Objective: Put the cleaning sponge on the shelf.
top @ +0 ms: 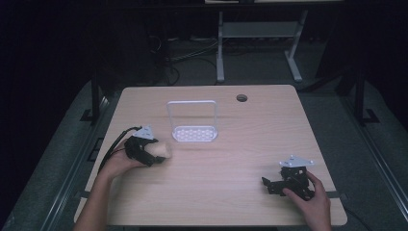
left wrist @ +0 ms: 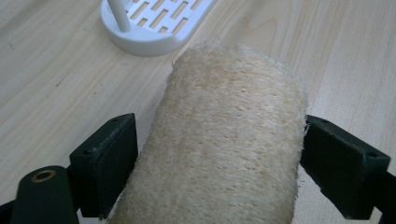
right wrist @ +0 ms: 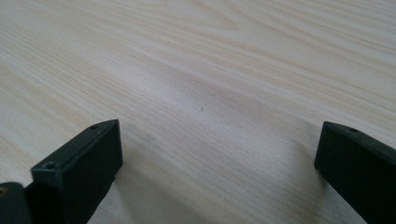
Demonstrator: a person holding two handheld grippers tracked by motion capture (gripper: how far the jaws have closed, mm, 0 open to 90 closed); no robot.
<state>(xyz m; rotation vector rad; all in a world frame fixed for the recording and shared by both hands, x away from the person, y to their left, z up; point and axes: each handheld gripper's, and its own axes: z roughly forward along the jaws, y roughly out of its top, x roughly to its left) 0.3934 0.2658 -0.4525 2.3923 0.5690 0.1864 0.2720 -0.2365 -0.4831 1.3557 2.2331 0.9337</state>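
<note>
Left claw (top: 153, 155) is clamped on the beige loofah roll (left wrist: 224, 140) near the table's (top: 240, 202) left edge, just short of the white rack (top: 194, 132), while the right claw (top: 272, 185) rests wide apart near the front right corner.

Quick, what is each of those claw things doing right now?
Left gripper: closed on the loofah sponge.
Right gripper: open, holding nothing, above the table.

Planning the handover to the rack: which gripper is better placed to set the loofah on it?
Left. The left gripper already clamps the loofah beside the white rack; the right gripper is open, farther off.
</note>
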